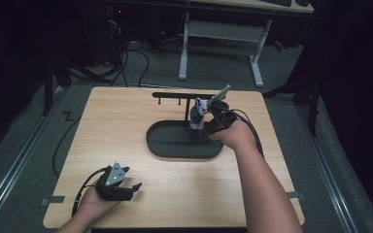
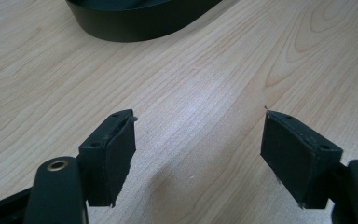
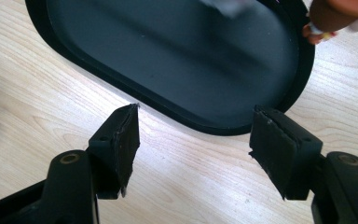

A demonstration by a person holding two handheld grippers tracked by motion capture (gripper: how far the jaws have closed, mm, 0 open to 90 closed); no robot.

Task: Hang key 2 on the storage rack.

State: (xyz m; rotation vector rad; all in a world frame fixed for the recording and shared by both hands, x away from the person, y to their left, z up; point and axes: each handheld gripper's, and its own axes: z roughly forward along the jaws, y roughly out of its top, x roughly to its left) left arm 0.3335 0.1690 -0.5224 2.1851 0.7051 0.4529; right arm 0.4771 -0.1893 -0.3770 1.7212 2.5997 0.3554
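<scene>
right gripper [image 3: 193, 140] jaws spread, nothing between them, at the right end of the black oval tray [image 1: 175, 145]. small object [image 1: 197, 112] hangs just above that tray end, beside the gripper. tray long axis runs left-right. left gripper [image 1: 126, 187] open, well apart.

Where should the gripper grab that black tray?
Probably pinch the tray's raised rim at the edge nearest the right gripper, coming from above, one jaw inside and one outside. The rim is a thin upright wall; the floor is flat.
</scene>
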